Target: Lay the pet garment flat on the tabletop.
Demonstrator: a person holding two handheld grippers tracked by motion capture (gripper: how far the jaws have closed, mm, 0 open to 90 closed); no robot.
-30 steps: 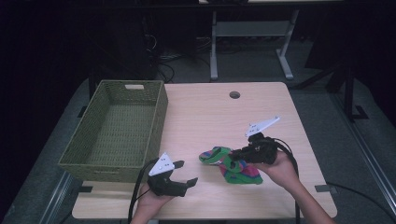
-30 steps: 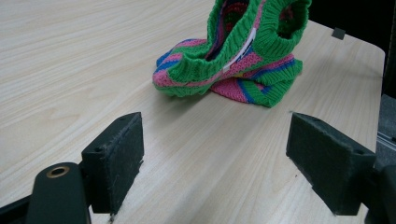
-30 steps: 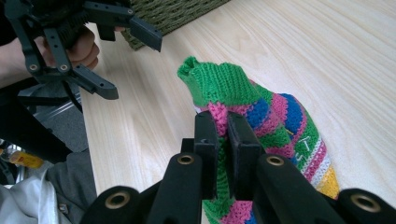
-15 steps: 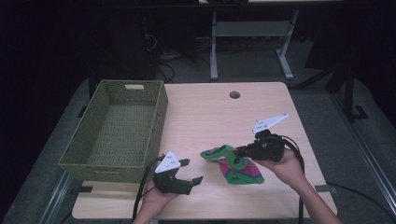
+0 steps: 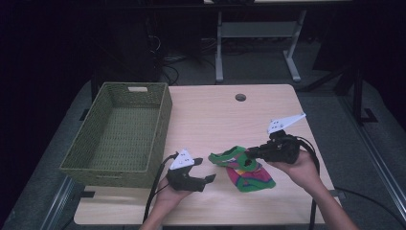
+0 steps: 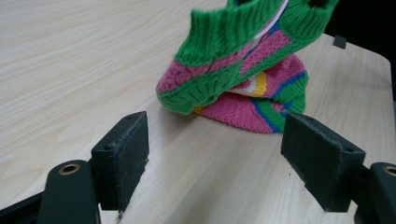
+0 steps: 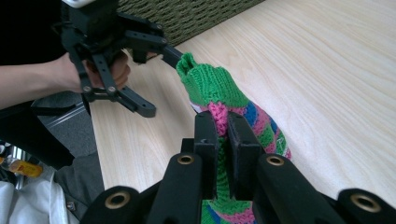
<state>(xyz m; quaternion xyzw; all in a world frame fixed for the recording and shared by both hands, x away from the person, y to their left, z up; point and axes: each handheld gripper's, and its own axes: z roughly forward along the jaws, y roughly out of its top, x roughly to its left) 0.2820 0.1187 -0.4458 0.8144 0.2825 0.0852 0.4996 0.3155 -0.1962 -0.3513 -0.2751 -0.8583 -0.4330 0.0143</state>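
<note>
Jaws on the right hand-held gripper point(image 5: 251, 152) are pinched tight on a knitted sock point(image 5: 244, 167), green cuff with pink, blue and yellow stripes. In the right gripper view you can see the fabric squeezed between the two black pads, with the green cuff end sticking out past them. That lifts one part of the sock off the wood while the rest of it lies bunched on the tabletop point(image 5: 215, 115) near the front edge, a bit right of the middle. The left hand-held gripper point(image 5: 205, 170) sits just beside the sock on its left, jaws spread wide and holding nothing; in the left gripper view the raised cuff hangs right ahead of the gap between them, not touching either pad. Over at the left edge of the tabletop there's a green woven basket point(image 5: 158, 129), well apart from the sock
</note>
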